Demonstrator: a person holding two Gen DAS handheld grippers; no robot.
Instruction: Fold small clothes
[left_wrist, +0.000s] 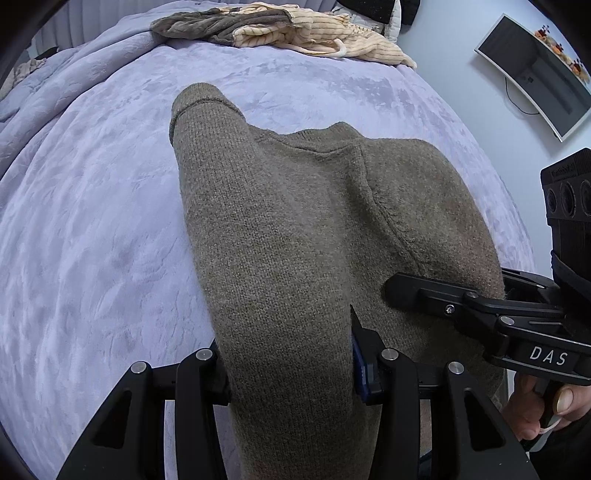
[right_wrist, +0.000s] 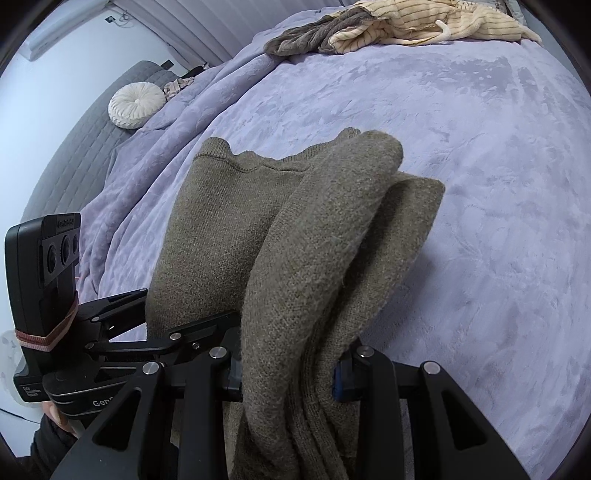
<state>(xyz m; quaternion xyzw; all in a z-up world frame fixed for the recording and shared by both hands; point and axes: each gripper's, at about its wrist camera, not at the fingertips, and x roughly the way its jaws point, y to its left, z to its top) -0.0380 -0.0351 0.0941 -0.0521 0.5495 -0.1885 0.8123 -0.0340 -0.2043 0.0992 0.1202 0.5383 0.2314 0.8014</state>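
Jaws of both grippers are closed down on knit fabric. Left gripper (left_wrist: 291, 373) pinches a single thick fold of the olive-brown knit sweater (left_wrist: 295, 221); right gripper (right_wrist: 291, 373) clamps a bunched stack of several layers of the sweater (right_wrist: 295, 240), with blue pad edges visible at the fabric on both.

Sweater position: near edge of the bed, partly folded. Its near end is gathered up in the two grippers; the far end, with a ribbed hem or cuff, rests on the lavender plush blanket (left_wrist: 92, 221).

Right gripper enters the left wrist view from the right, its finger lying against the sweater just beside the left grip.

Beyond: open blanket, then an unfolded pile at the far edge of the bed, a grey-brown garment (left_wrist: 207, 24) touching a cream striped garment (left_wrist: 325, 37). White round cushion (right_wrist: 136, 105) off the left edge of the bed.

Risk, judged:
- Right grip holds uneven layers; an inner layer could slide out if pulled, skewing the fold.
- Plush nap may drag the resting end and wrinkle it.
- Grippers sit close; they may collide.
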